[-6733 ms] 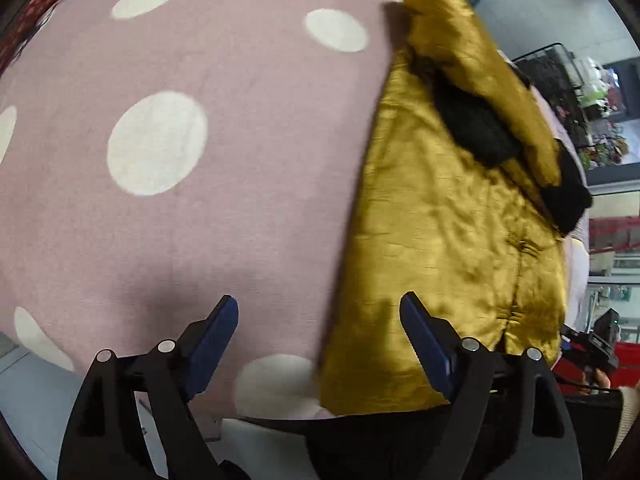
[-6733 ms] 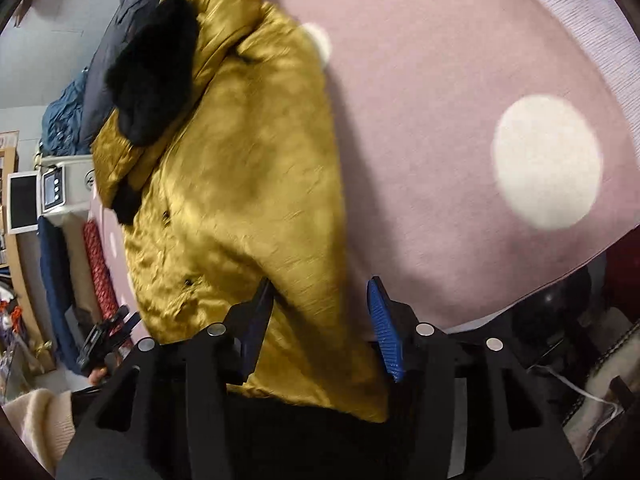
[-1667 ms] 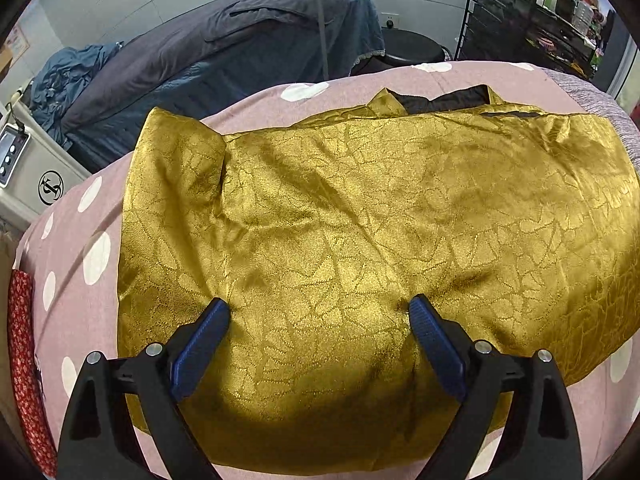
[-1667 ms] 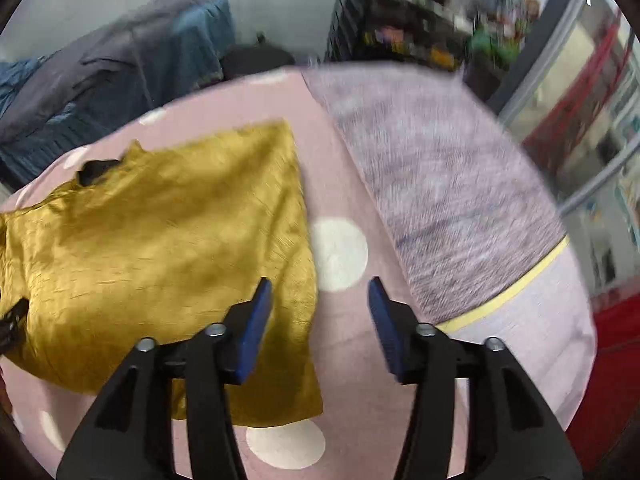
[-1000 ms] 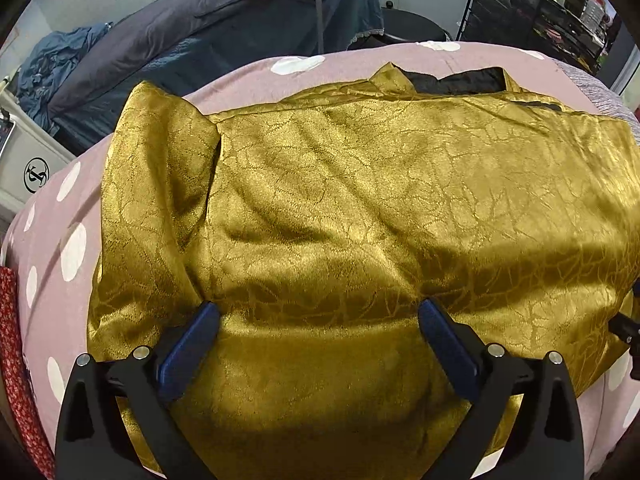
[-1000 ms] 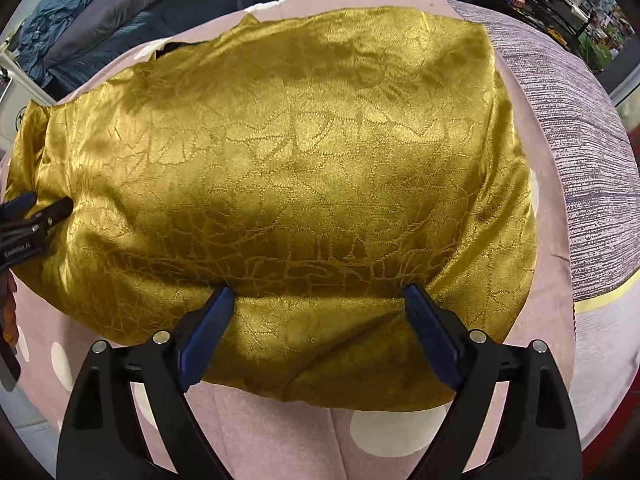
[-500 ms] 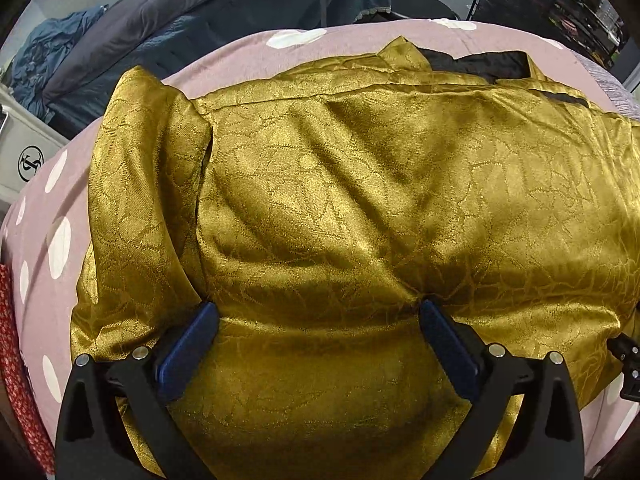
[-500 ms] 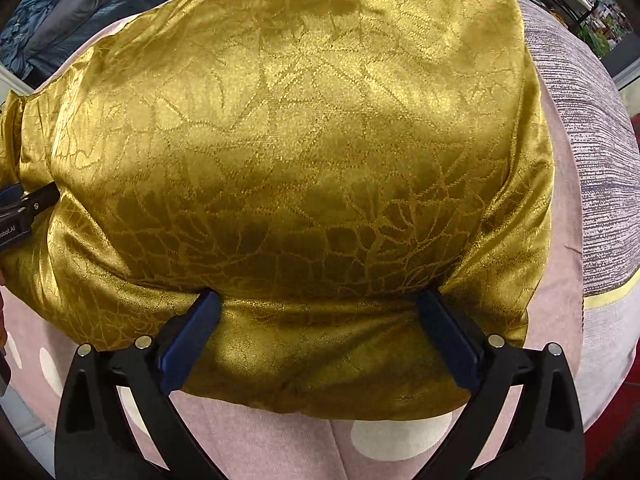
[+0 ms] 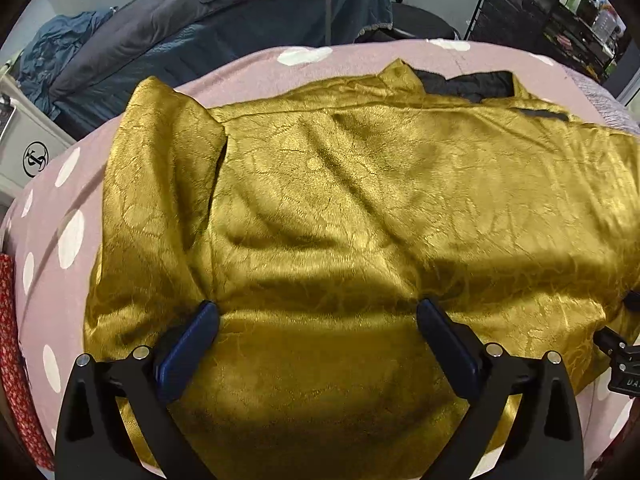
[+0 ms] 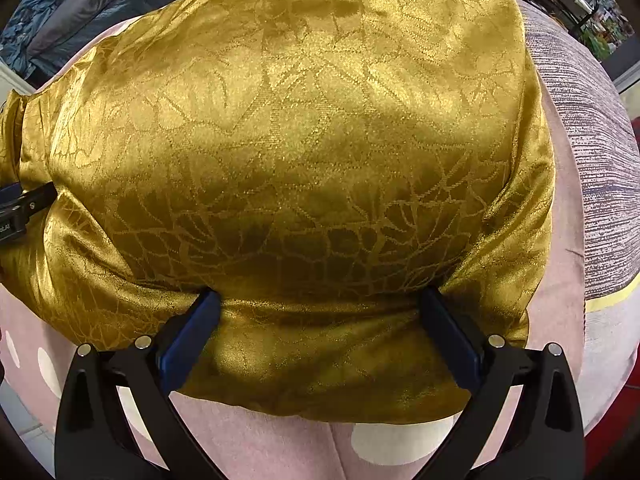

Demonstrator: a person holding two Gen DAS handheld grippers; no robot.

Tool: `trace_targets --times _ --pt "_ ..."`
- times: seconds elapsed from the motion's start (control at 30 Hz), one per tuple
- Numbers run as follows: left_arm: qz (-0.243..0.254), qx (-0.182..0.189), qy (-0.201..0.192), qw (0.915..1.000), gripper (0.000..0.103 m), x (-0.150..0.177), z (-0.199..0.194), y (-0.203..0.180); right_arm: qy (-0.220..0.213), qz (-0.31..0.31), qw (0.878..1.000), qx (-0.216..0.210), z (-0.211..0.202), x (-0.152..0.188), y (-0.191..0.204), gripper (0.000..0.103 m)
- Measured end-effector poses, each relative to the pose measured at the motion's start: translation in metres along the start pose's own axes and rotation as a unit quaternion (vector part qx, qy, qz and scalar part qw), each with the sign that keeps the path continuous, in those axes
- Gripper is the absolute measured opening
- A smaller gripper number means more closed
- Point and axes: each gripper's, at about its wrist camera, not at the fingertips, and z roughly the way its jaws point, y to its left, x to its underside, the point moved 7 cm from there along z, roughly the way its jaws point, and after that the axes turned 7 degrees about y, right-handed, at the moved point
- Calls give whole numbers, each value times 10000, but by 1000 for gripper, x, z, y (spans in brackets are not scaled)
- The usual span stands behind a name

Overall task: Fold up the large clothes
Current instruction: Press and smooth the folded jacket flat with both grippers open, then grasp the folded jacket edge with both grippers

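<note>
A gold brocade jacket [image 9: 360,200] lies folded on a pink cover with white dots [image 9: 60,208]. Its black lining [image 9: 464,82] shows at the collar on the far side. My left gripper [image 9: 318,312] is open, its blue pads pressing down on the near part of the jacket. My right gripper [image 10: 320,304] is open too, pads pressed into the jacket [image 10: 300,120] near its front hem. The left gripper's black tip shows at the left edge of the right wrist view [image 10: 24,204]. The right gripper's body shows at the right edge of the left wrist view [image 9: 620,356].
A dark grey and blue quilt [image 9: 208,28] lies piled behind the table. A black wire rack [image 9: 540,12] stands at the back right. A white machine [image 9: 28,148] sits at the left. A grey striped blanket [image 10: 592,140] covers the table's right side.
Both grippers have sunk a little further into the jacket, which bulges up around the pads. Earlier the jacket lay lengthwise; it has since been turned and folded over.
</note>
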Motion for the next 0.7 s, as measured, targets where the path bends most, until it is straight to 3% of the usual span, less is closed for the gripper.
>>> trace_targets --times 0.1,0.23,0.43,0.7 --pt "-143 99 -131 9998 97 11 -20 1 -144 -54 9999 -26 -9 10 0 98" --pt "-700 216 -549 9958 97 28 -56 10 -427 -237 9988 -19 -22 26 1 98" --pt "-1005 278 -791 9914 97 53 -86 23 -1170 -474 9917 224 -58 53 0 98" --pt "-1097 458 -623 9910 97 78 -80 48 -1442 398 9881 -367 -81 67 -52 98"
